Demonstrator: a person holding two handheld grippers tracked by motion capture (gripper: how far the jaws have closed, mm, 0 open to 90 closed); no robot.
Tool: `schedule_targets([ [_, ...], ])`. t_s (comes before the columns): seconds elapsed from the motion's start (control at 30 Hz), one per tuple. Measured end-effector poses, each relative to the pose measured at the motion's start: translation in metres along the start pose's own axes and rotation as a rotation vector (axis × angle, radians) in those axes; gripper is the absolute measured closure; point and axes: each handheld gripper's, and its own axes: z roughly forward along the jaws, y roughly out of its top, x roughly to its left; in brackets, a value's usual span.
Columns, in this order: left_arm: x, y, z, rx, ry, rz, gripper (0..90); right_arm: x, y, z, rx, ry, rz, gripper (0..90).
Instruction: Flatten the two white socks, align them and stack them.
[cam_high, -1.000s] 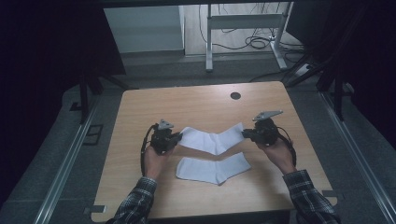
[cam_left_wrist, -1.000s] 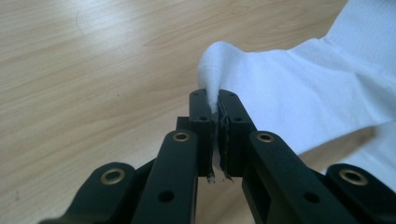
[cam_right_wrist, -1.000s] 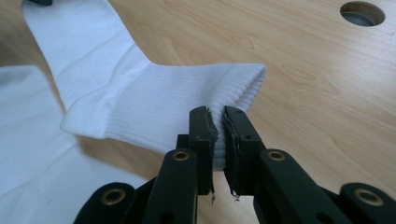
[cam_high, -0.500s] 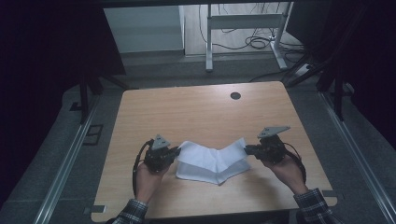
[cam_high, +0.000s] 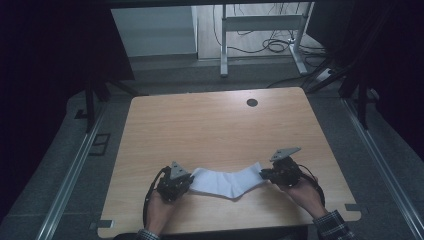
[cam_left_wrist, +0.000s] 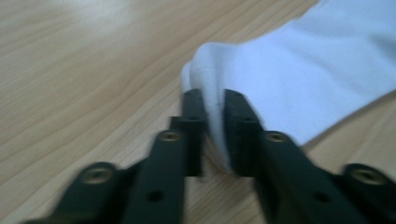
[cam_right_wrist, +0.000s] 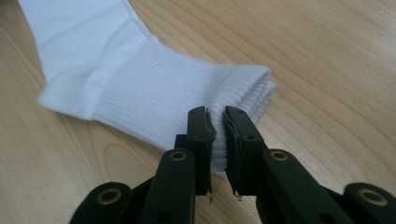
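Both grippers' jaws, nearly closed, pinch the white socks at opposite ends

White socks, stacked one on the other, lying flat on the near part of the table, bent in a shallow V. Toe end at left, ribbed cuffs at right, edges roughly aligned.

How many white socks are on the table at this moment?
2, as far as the stacked ribbed cuffs show: one sock lies on the other near the table's front edge, between the left gripper and right gripper. The lower one is mostly hidden.
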Motion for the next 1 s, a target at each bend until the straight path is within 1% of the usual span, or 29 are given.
schedule_targets([
  [0.03, 0.0, -0.001, 0.001, 0.004, 0.009, 0.003, 70.3, 0.0, -0.002, 0.002, 0.011, -0.008, -0.005, 77.2],
  [0.07, 0.0, -0.002, 0.002, 0.003, 0.007, 0.0, 69.3, 0.0, -0.002, 0.003, 0.015, -0.01, -0.004, 75.4],
  [0.1, 0.0, -0.001, 0.002, -0.007, 0.008, -0.009, 65.5, 0.0, -0.003, 0.003, 0.015, -0.01, -0.005, 72.7],
  [0.13, 0.001, -0.001, 0.001, -0.015, 0.013, -0.011, 59.8, 0.0, -0.003, 0.002, 0.004, -0.017, -0.005, 69.2],
  [0.2, 0.002, 0.001, -0.002, -0.034, 0.011, -0.017, 59.1, 0.001, -0.002, -0.001, -0.015, -0.023, -0.002, 66.5],
  [0.23, 0.002, 0.001, -0.002, -0.036, 0.011, -0.02, 58.6, 0.001, 0.0, -0.002, -0.031, -0.027, -0.001, 65.6],
  [0.3, 0.003, 0.0, 0.0, -0.027, 0.016, -0.017, 60.6, 0.0, 0.001, -0.002, -0.037, -0.03, 0.001, 66.5],
  [0.33, 0.003, 0.0, 0.002, -0.017, 0.021, -0.013, 60.9, 0.0, 0.001, -0.001, -0.032, -0.042, -0.001, 68.4],
  [0.43, 0.006, 0.0, 0.007, 0.001, 0.037, -0.008, 61.5, 0.0, 0.0, 0.003, -0.017, -0.055, -0.006, 69.2],
  [0.53, 0.01, 0.003, 0.012, 0.002, 0.058, -0.005, 61.1, -0.002, 0.0, 0.008, -0.008, -0.065, -0.005, 69.2],
  [0.6, 0.014, 0.005, 0.015, 0.004, 0.065, -0.008, 60.9, -0.004, 0.0, 0.011, -0.004, -0.075, -0.007, 69.2],
  [0.63, 0.016, 0.006, 0.017, -0.001, 0.067, -0.019, 60.2, -0.004, 0.001, 0.013, -0.005, -0.077, -0.006, 69.2],
  [0.7, 0.017, 0.008, 0.018, -0.011, 0.056, -0.031, 59.3, -0.006, 0.001, 0.014, -0.004, -0.078, 0.001, 69.1],
  [0.8, 0.017, 0.009, 0.013, -0.047, 0.018, -0.045, 51.8, -0.006, 0.002, 0.012, -0.018, -0.071, 0.007, 66.2],
  [0.9, 0.018, 0.01, 0.005, -0.079, -0.031, -0.073, 41.8, -0.006, 0.002, 0.007, -0.048, -0.07, 0.008, 58.3],
  [0.97, 0.019, 0.009, -0.001, -0.091, -0.061, -0.079, 36.8, -0.006, 0.002, 0.002, -0.064, -0.082, 0.005, 51.1],
  [1.0, 0.019, 0.008, -0.003, -0.098, -0.069, -0.078, 34.8, -0.007, 0.001, -0.001, -0.077, -0.088, 0.013, 47.7],
])
